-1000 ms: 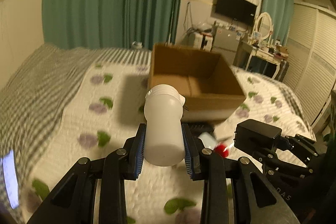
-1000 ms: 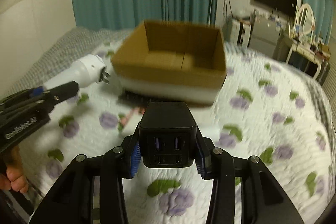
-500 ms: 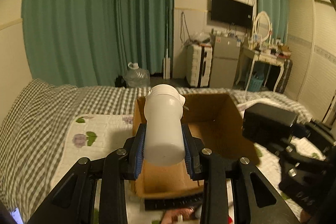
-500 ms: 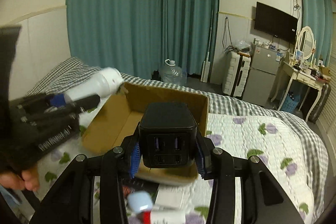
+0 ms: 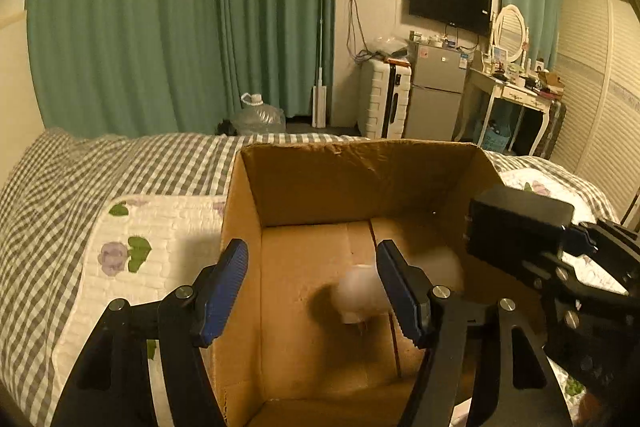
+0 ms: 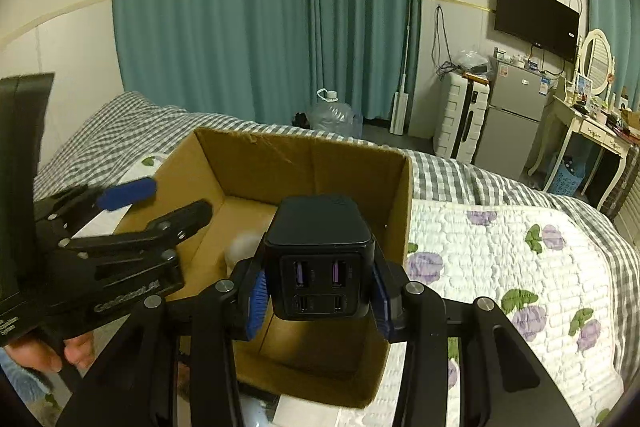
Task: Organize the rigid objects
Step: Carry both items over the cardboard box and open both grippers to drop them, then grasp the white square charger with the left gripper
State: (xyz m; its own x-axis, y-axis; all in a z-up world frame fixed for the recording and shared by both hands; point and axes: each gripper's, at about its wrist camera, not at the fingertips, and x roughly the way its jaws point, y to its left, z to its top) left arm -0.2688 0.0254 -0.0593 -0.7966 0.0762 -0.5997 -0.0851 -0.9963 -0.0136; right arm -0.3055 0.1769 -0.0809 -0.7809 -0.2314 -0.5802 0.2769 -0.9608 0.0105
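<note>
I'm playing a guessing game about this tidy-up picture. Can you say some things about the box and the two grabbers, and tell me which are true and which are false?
1. The left gripper is open. True.
2. The right gripper is empty. False: it is shut on a black USB charger.
3. A blurry white plug adapter is inside the cardboard box. True.
4. The cardboard box sits on the floor. False: it sits on a bed with a flowered quilt.
5. The curtains are red. False: they are green.
</note>
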